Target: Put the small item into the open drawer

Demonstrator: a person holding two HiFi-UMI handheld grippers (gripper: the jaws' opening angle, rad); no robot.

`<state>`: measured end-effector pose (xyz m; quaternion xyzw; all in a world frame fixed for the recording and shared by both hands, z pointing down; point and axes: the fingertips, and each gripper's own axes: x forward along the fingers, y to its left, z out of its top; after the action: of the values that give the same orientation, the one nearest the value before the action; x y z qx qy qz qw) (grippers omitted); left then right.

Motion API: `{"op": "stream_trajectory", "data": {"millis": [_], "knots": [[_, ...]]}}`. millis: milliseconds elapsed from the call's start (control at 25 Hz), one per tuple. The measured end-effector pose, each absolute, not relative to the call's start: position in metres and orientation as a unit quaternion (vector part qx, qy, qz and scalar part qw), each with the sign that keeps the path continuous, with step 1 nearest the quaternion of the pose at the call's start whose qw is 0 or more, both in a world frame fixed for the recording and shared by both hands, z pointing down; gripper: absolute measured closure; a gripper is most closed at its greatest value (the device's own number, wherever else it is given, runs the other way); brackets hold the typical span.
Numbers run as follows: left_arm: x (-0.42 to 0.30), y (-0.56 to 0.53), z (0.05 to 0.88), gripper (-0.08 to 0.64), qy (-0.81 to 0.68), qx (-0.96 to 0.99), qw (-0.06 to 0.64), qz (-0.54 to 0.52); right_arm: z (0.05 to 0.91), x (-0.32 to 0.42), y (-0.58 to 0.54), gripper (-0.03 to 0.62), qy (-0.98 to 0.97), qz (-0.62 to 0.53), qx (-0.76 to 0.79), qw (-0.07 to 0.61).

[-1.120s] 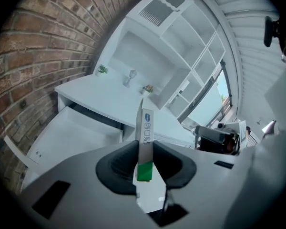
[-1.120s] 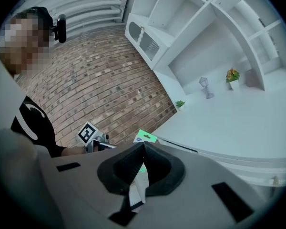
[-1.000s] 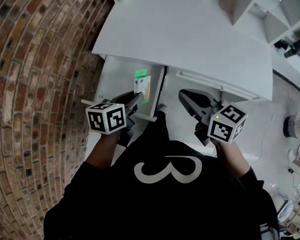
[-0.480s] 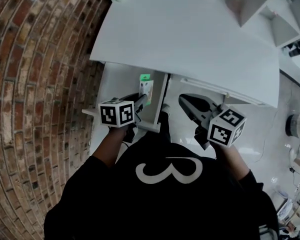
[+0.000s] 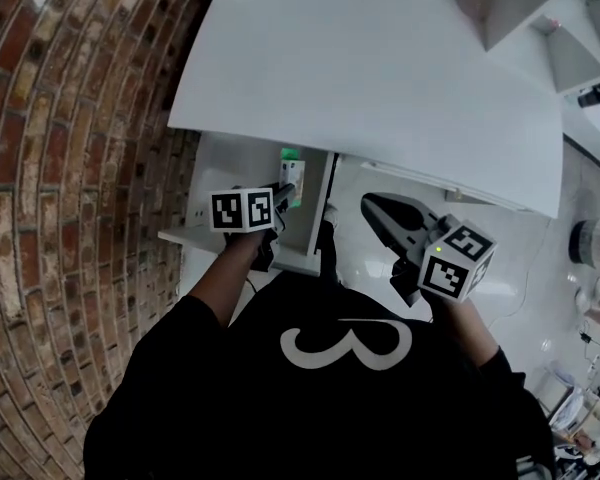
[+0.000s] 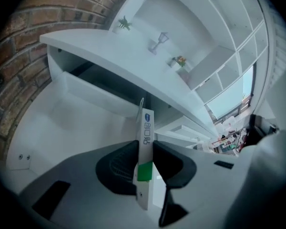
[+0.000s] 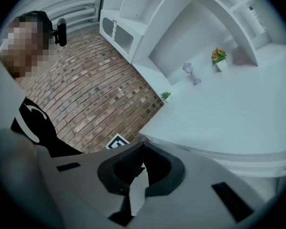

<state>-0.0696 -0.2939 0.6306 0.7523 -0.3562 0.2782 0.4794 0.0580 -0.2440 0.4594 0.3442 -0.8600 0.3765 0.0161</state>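
Holding the small item [image 6: 144,168] in the left gripper [image 6: 144,144], jaws drawn in narrow, pads pressed on both flat faces. Flat white pack, gripped on edge, upright: green patch at the pads, blue logo near the top, top end sticking out well past the jaw tips.

Seen from the head view, left gripper [image 5: 280,193] and small item [image 5: 292,176] sitting over the open drawer [image 5: 230,173], close to its right wall. Can't tell whether the pack touches the drawer floor.

From the left gripper view: looking into the white drawer [image 6: 62,128], pulled out from under the left end of the desk top [image 6: 109,49].

Right gripper [image 7: 142,147]: jaw tips together, nothing between them. In the head view, right gripper [image 5: 372,206] hanging off the desk's front edge, right of the drawer, well apart from the pack.

Marker cube [image 5: 242,209] on the left gripper over the drawer's front part; the other marker cube [image 5: 457,263] low on the right.

Further out on the desk top [image 5: 380,78]: green plant [image 6: 124,23] at the far left corner, lantern figure [image 6: 158,41] and flower pot [image 6: 179,61] along the far edge. White shelves [image 6: 219,61] behind those. Brick wall [image 5: 70,168] left of the desk.

Bottom of the head view: black shirt [image 5: 345,388] of the person holding both grippers.
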Motion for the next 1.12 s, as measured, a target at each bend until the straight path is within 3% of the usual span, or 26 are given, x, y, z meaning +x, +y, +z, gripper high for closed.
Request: {"op": "stream_trajectory", "data": {"millis": [480,1120], "knots": [[-0.068,-0.310,0.691,0.463,-0.361,0.723,0.497,0.316,0.484,0.064,-0.254,0.581,-0.840,0.406,0.359,0.021],[-0.055,-0.311,0.723,0.462,-0.348,0.740,0.425,0.388,0.504,0.068,-0.257,0.581,-0.829,0.424,0.363,0.026]]}}
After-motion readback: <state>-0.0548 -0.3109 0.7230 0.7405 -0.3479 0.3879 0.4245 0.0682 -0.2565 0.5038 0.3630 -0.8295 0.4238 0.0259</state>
